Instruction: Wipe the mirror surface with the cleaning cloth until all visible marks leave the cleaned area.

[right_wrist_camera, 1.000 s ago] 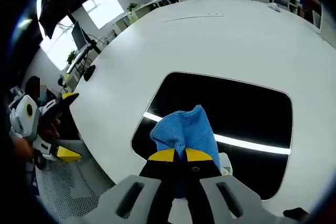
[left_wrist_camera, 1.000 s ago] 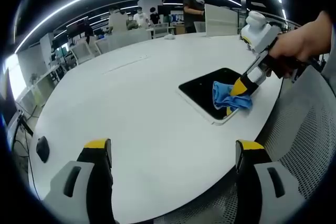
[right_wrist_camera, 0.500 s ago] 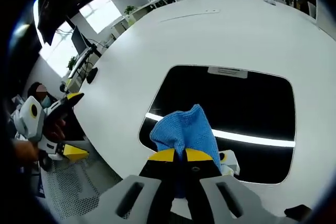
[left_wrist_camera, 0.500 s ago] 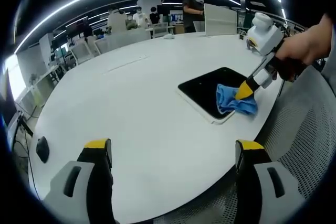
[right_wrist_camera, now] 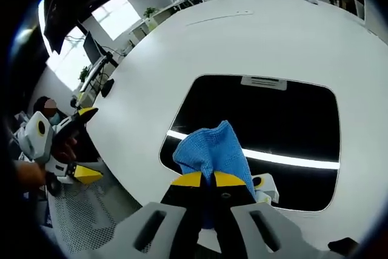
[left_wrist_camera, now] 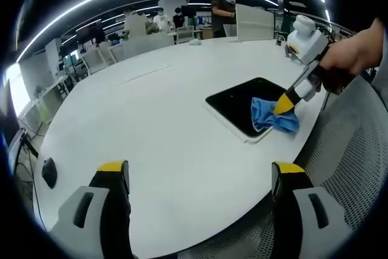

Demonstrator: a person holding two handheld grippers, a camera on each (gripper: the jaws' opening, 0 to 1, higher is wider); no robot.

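One dark mirror (right_wrist_camera: pixel 285 122) lies flat on the white counter (left_wrist_camera: pixel 151 125). The right gripper (right_wrist_camera: pixel 211 179) is clenched on one blue cleaning cloth (right_wrist_camera: pixel 213 153), pressing it on the mirror's near edge. The left gripper (left_wrist_camera: pixel 200 177) hangs released over the counter.

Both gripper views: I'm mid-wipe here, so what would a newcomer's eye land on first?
First the bright blue cleaning cloth, pinched in the right gripper and pressed on the near edge of the dark mirror, which lies flat on the big white table. A white light stripe reflects across the mirror beside the cloth. In the left gripper view, the left gripper hangs open over bare table, apart from the mirror.
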